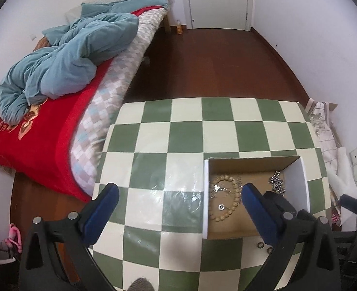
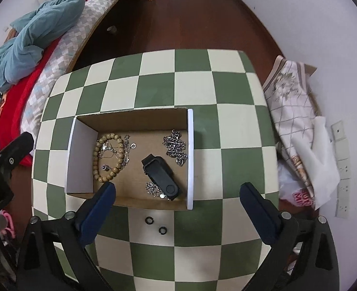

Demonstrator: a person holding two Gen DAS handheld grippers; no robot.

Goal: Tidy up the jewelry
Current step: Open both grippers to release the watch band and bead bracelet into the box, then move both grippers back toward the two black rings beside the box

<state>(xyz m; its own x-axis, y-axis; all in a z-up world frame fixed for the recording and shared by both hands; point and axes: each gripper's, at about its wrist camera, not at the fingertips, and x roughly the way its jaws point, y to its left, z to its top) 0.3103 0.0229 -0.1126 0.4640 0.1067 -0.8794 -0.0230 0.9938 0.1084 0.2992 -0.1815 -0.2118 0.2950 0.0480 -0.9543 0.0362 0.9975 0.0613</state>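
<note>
Now both tongs gape, empty (left (image 1: 179, 200), right (image 2: 177, 195)); box (image 2: 130, 116) just ahead, rings (image 2: 149, 220) between right pair.

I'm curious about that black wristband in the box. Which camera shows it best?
The right wrist view: the black wristband lies whole and unblocked inside the cardboard box. In the left wrist view, the left gripper's right finger hides it.

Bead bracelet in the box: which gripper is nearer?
Left. The left gripper has one finger right beside the bead bracelet. The right gripper hangs over the box's near edge.
</note>
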